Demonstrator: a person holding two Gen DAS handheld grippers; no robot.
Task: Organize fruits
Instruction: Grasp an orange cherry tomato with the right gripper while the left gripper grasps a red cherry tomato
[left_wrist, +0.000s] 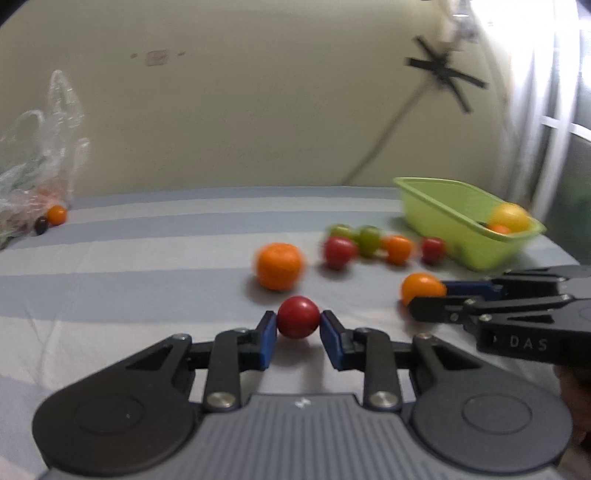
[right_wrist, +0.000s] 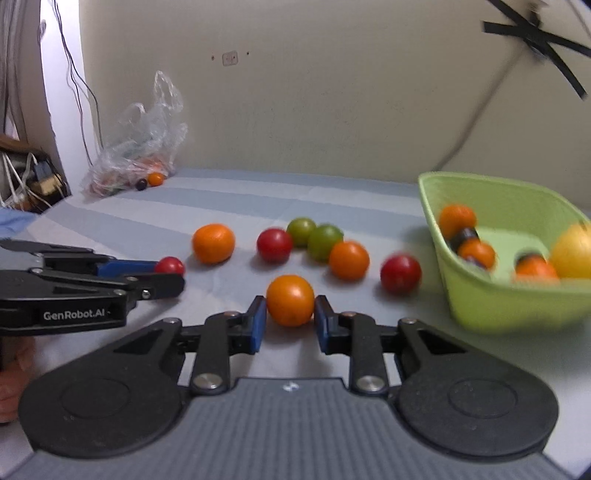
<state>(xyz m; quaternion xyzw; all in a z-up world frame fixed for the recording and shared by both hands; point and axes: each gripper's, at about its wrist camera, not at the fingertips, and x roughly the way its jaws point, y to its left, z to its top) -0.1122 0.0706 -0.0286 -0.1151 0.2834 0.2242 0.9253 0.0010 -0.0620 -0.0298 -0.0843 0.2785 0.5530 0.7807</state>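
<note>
My left gripper (left_wrist: 298, 325) is shut on a small red tomato (left_wrist: 298, 316), just above the striped cloth. My right gripper (right_wrist: 290, 314) is shut on an orange tomato (right_wrist: 290, 300); it also shows in the left wrist view (left_wrist: 421, 287). Loose fruit lies beyond: a tangerine (right_wrist: 213, 243), red tomatoes (right_wrist: 274, 244) (right_wrist: 400, 274), two green ones (right_wrist: 324, 242), an orange one (right_wrist: 348, 259). A green basket (right_wrist: 480, 306) at the right holds orange fruit and a yellow one (right_wrist: 574, 254).
A clear plastic bag (right_wrist: 140, 147) with produce lies at the far left by the wall, with a small orange fruit (right_wrist: 155, 178) and a dark one beside it. Cables and clutter sit off the table's left edge. A wall runs along the back.
</note>
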